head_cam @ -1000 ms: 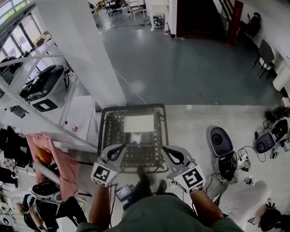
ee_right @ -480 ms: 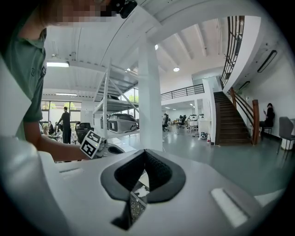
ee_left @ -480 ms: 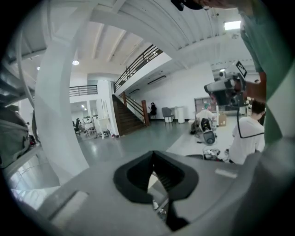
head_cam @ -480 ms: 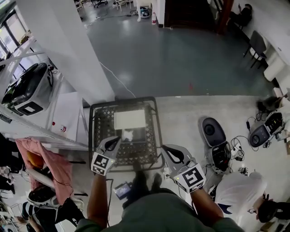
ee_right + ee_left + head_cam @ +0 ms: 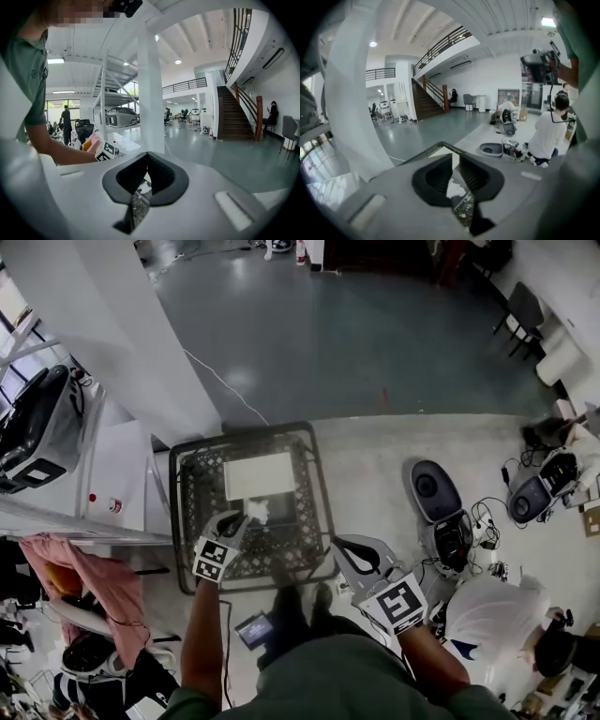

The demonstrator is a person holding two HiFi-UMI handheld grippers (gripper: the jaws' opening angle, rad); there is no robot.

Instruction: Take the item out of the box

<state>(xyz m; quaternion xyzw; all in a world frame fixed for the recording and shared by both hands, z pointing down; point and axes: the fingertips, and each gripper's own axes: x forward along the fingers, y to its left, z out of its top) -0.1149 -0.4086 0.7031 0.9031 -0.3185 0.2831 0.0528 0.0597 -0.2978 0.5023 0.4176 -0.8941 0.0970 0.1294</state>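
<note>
The black plastic box with open lattice walls (image 5: 190,512), at the centre of the head view, holds a flat cream-white rectangular item (image 5: 260,475) and, just below it in the frame, a crumpled white scrap (image 5: 258,512), perhaps paper. Across the upper frame lies a glossy dark blue-grey floor (image 5: 375,324), and around the box is pale grey matting (image 5: 375,456). At lower right, the pale grey right gripper (image 5: 339,547) has black ribbed pads and a black-and-white square-marker cube. A pink cloth (image 5: 103,582) shows at lower left. The person's shirt (image 5: 337,685) is muted green.
</note>
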